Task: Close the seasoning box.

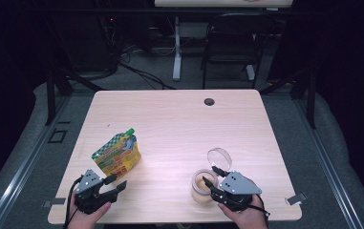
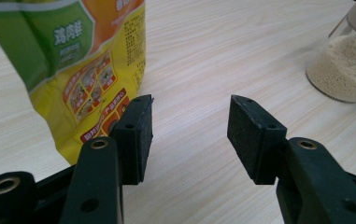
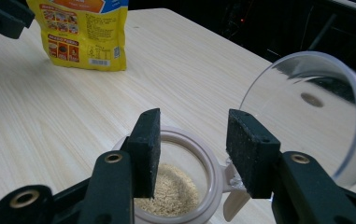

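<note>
The left gripper, jaws wide and empty, waits just beside the yellow-green spouted foil pouch standing at the table's near left. The right gripper, wide, empty, hovers over the open glass jar of beige granules, its clear hinged lid flipped back. Likely next: seize the pouch.

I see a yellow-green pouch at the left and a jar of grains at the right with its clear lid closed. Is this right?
Not quite: the jar's clear lid is flipped open, as the right gripper view shows. The yellow-green pouch does stand at the left.
</note>
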A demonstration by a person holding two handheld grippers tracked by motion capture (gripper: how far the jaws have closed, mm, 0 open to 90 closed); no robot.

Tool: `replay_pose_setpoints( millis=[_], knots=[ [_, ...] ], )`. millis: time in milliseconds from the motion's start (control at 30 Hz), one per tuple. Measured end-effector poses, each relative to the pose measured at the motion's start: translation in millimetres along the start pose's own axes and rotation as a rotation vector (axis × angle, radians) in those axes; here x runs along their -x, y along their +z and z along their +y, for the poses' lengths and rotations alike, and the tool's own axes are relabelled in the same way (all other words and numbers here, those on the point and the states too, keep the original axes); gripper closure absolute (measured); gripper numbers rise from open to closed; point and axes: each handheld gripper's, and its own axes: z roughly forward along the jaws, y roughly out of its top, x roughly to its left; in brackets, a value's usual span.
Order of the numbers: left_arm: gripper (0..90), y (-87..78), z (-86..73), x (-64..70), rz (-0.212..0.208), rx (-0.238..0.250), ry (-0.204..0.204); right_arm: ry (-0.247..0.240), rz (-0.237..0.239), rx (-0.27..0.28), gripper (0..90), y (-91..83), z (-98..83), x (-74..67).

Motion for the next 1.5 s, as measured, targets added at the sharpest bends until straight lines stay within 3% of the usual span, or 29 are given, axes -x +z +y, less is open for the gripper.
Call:
replay_pose_setpoints(
  millis=[467,1000,1167,1500],
  knots=[
    [50.3,5.2,-1.4,1.0,-0.005,-0.005,0.025,0.083,0.000,-0.033,57.4,-16.0,8.1,14.6],
    [50.3,7.1,-2.3,1.1,-0.007,-0.010,0.021,0.155,-0.077,0.008,61.5,-40.9,9.4,40.2],
    [50.3,8.1,-2.6,1.4,-0.011,-0.020,0.025,0.204,-0.075,0.010,60.0,-38.7,4.4,47.1],
    [50.3,7.6,-2.3,1.2,-0.012,-0.028,0.028,0.223,-0.063,-0.019,60.0,-20.3,-3.2,50.3]
  ],
)
